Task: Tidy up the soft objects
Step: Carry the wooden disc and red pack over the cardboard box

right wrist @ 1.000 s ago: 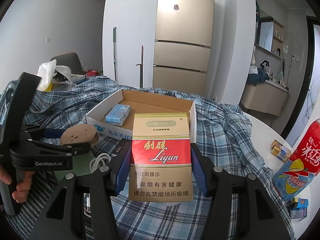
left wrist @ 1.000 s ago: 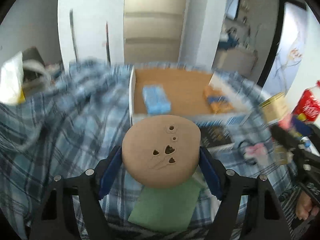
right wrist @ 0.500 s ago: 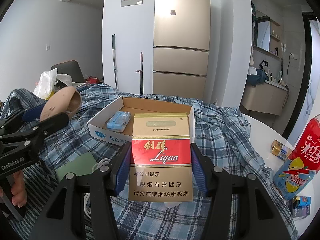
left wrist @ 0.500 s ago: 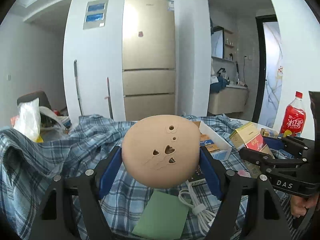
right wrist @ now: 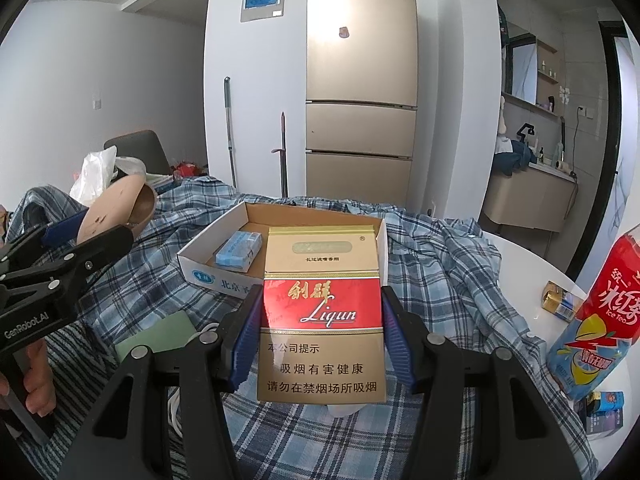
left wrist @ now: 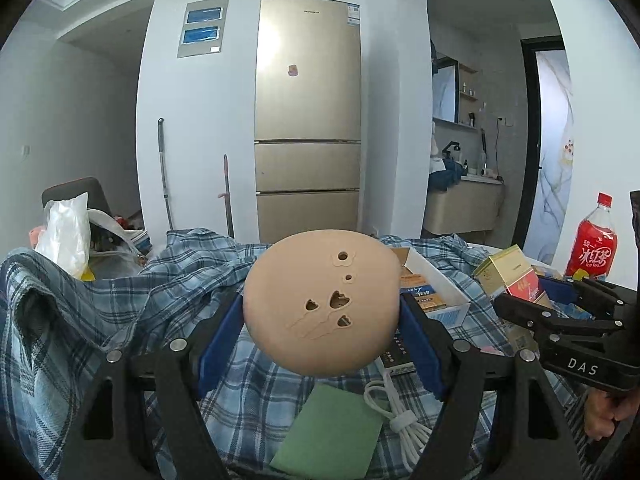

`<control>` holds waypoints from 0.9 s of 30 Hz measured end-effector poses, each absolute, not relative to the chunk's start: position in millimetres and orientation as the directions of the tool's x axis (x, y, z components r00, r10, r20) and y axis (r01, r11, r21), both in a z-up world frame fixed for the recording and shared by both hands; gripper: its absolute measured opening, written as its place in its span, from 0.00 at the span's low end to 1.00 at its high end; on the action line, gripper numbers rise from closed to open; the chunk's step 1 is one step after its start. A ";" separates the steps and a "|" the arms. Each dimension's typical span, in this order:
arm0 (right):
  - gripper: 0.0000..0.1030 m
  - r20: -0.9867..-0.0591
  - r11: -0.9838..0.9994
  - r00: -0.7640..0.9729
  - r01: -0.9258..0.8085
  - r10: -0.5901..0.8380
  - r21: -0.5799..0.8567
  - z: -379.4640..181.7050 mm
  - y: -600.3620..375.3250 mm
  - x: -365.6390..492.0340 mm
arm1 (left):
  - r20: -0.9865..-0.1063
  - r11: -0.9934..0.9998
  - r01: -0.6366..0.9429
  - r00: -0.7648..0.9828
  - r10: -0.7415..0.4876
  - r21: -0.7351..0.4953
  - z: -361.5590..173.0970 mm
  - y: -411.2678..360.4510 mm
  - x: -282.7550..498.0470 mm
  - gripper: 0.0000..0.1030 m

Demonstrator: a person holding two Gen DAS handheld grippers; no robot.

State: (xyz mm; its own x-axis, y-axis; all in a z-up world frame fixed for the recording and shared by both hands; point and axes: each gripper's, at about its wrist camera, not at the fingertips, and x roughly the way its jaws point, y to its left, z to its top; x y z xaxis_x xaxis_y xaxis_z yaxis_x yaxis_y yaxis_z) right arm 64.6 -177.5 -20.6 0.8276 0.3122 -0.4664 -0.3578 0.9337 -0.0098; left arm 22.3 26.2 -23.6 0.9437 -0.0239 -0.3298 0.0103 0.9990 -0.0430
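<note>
My left gripper (left wrist: 322,334) is shut on a tan round silicone cover with small cut-out holes (left wrist: 322,302) and holds it up above the plaid-covered table. The cover also shows in the right wrist view (right wrist: 114,208). My right gripper (right wrist: 320,336) is shut on a gold and red cigarette carton (right wrist: 322,312) and holds it above the table in front of an open white cardboard box (right wrist: 216,276). A blue tissue pack (right wrist: 239,251) lies in the box. The carton (left wrist: 508,280) shows at the right in the left wrist view.
A blue plaid cloth (right wrist: 448,280) covers the table. A green card (left wrist: 332,428) and a coiled white cable (left wrist: 400,420) lie near the front. A red iced-tea bottle (right wrist: 596,320) and small cartons (right wrist: 560,306) stand at the right. A white plastic bag (left wrist: 66,232) is at the left.
My left gripper has lifted and tilted up with the tan cover, from pointing down at the box to facing the room. My right gripper with the carton has barely moved.
</note>
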 end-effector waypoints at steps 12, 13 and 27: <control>0.53 -0.452 0.931 0.829 -0.365 0.330 0.011 -16.9 -184.5 64.0 | -0.315 0.997 -0.018 0.949 -0.005 -0.069 -14.1 32.1 13.7 0.76; 0.53 -0.449 0.929 0.829 -0.369 0.335 0.012 -15.9 -184.1 63.5 | -0.305 0.998 -0.023 0.952 0.002 -0.066 -11.9 31.7 11.8 0.76; 0.53 -0.298 0.936 0.904 -0.342 0.305 -0.079 48.1 -173.3 55.8 | -0.139 0.997 -0.054 0.989 0.046 -0.048 77.4 32.2 22.6 0.77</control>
